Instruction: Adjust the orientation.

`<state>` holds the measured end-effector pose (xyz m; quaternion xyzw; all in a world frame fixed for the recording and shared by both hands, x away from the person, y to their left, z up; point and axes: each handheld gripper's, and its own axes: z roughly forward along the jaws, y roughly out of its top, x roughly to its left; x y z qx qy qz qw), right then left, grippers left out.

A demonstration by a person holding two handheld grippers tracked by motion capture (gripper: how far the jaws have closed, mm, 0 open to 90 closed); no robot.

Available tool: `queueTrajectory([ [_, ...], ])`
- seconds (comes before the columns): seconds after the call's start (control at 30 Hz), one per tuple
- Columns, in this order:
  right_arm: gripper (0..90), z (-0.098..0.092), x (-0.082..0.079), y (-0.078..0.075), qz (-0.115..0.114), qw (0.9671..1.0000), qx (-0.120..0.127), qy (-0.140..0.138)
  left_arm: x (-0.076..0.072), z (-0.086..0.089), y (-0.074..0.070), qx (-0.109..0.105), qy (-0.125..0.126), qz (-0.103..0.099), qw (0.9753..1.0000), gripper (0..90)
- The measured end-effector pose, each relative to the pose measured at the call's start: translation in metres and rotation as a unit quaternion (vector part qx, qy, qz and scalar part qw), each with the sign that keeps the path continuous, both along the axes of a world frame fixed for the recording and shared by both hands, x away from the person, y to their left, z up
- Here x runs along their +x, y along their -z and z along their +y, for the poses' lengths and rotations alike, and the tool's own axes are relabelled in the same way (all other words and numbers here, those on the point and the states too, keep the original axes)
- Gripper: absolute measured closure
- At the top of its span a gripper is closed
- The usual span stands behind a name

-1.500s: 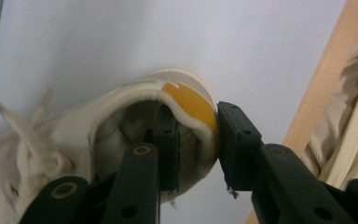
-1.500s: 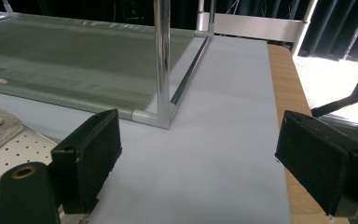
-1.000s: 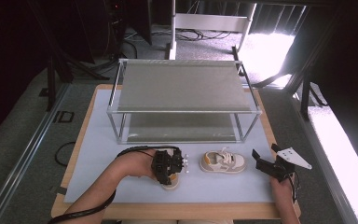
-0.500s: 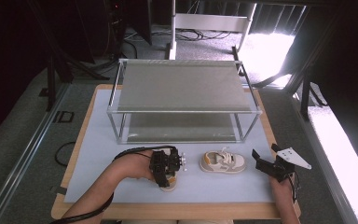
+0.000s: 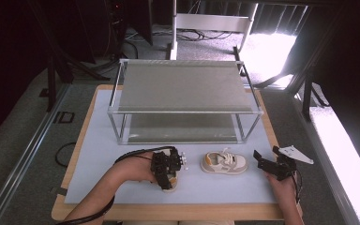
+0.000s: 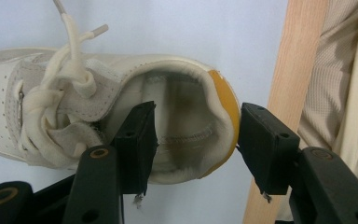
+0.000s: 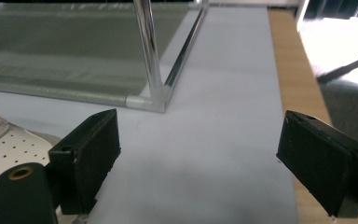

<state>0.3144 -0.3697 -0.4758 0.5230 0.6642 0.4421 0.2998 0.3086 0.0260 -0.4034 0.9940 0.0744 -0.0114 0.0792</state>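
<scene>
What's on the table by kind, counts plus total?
Shoes: 2, one between the left gripper's jaws, one lying free mid-table
Shelf racks: 1
Grippers: 2, the second being the right gripper, open over bare mat
Total: 5

A wooden-edged surface covered by a pale blue-grey mat stands on grey carpeted floor. Strong daylight falls across the floor at right and behind the surface. Dark stands and black cables crowd the shadowed back, beside a white frame.
</scene>
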Motion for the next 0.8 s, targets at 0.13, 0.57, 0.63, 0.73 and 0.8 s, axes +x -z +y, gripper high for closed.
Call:
queueTrajectory([
  [0.13, 11.8, 0.004, 0.002, -0.01, 0.033, 0.9994, -0.005, -0.007, 0.001, -0.001, 0.0, 0.005, 0.0, 0.003, 1.0, 46.6],
  [0.57, 24.7, 0.033, 0.007, -0.065, 0.122, 0.9876, 0.007, -0.099, 0.0, -0.005, 0.003, 0.02, 0.0, 0.002, 0.9998, 46.6],
  [0.63, 27.9, 0.036, 0.009, -0.069, 0.138, 0.9849, 0.017, -0.104, 0.0, -0.005, 0.003, 0.021, 0.0, 0.002, 0.9998, 46.6],
  [0.73, 32.4, 0.048, 0.01, -0.08, 0.176, 0.977, 0.021, -0.118, 0.0, -0.006, 0.003, 0.027, 0.003, -0.001, 0.9996, 46.5],
  [0.8, 36.8, 0.056, 0.01, -0.084, 0.195, 0.9731, 0.021, -0.12, 0.0, -0.006, 0.002, 0.028, 0.003, -0.001, 0.9996, 46.6],
])
